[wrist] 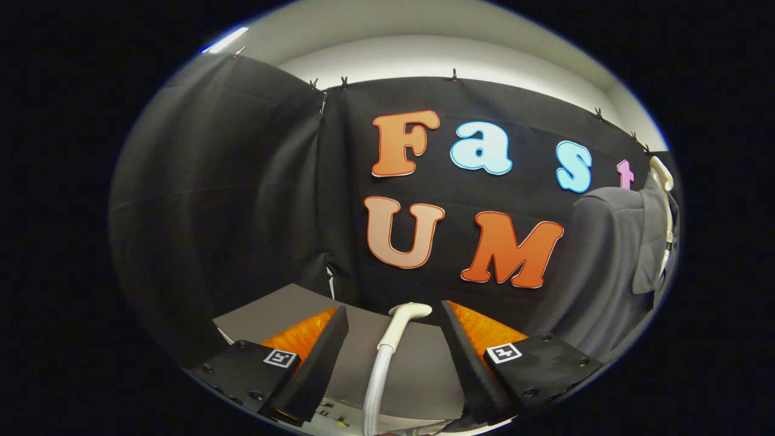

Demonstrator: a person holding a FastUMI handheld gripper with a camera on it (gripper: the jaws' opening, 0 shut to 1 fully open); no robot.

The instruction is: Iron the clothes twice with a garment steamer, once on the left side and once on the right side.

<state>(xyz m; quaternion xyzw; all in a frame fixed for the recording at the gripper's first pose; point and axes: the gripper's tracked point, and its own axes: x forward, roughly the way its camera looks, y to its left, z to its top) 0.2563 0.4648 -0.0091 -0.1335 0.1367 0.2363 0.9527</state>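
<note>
Fingers of our gripper (393,327) stand apart, the white plastic steamer head (407,316) on its pale hose (376,387) between them, untouched. We see the grey garment (605,266) hanging at three o'clock.

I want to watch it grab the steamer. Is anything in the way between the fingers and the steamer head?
Nothing visible blocks it. The steamer head lies on the grey table, between the open gripper's fingers, its hose running back between them. The grey garment hangs off to the right.
</note>
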